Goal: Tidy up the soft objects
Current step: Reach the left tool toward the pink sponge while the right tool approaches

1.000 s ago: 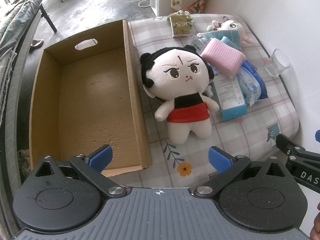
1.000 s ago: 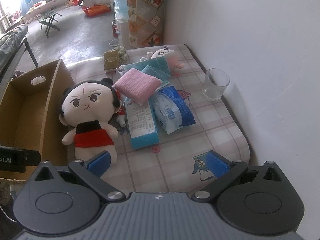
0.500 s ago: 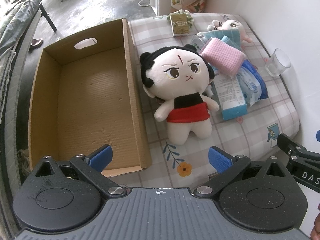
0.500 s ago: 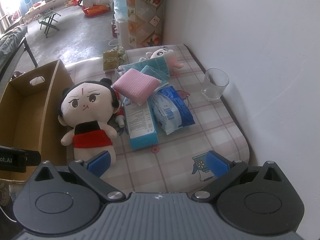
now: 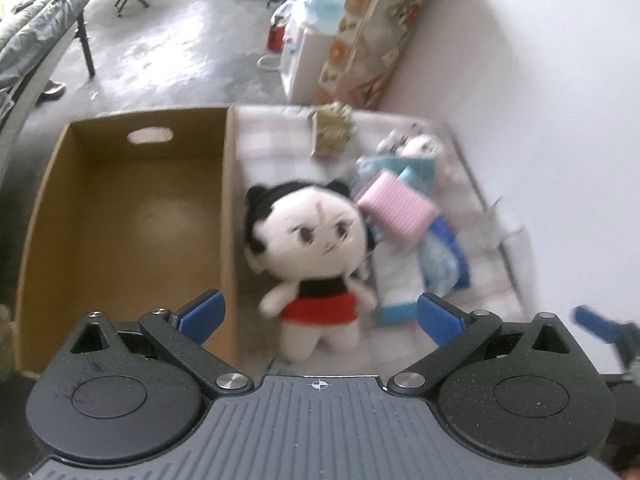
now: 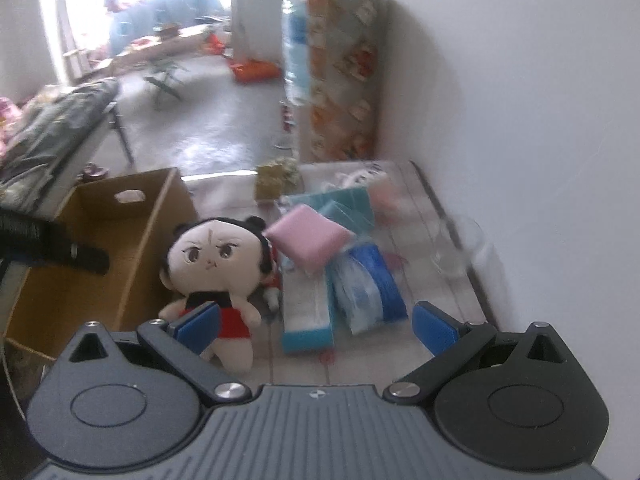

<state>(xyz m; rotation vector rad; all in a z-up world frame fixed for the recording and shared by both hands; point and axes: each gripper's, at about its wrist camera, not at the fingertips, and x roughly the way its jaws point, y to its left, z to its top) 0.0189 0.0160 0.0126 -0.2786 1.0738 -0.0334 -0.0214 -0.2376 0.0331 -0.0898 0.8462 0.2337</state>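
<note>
Both your tools are spread wide with nothing between the blue pads: the left tool [image 5: 318, 316] hangs above the near end of the table, and the right tool [image 6: 316, 322] sits a bit further toward the wall side.

Landmark here is the big-headed plush doll with black hair, black top and red skirt [image 5: 314, 256]. It's lying face up on the checked tablecloth of the table [image 5: 272, 148], its left side right up against the long wall of the open brown cardboard box [image 5: 120, 216]. I can't tell if it's actually touching the cardboard, the frames are blurry. The box has nothing in it and has a hand-hole cut in its far wall.

On the doll's other side it's crowded. A pink ribbed sponge pad [image 5: 396, 210] leans just beside its head, on top of a teal-and-white carton [image 6: 306, 320] and a blue plastic wipes pack [image 6: 366, 284]. Beyond those, a small white plush [image 6: 360, 178] partly under teal cloths, and a little yellowish packet [image 5: 332, 136] toward the far edge.

A clear drinking glass [image 6: 456, 252] stands well apart from the doll, close to the table's right edge and the white wall.

Open tablecloth shows beyond the doll's head and near its feet.
</note>
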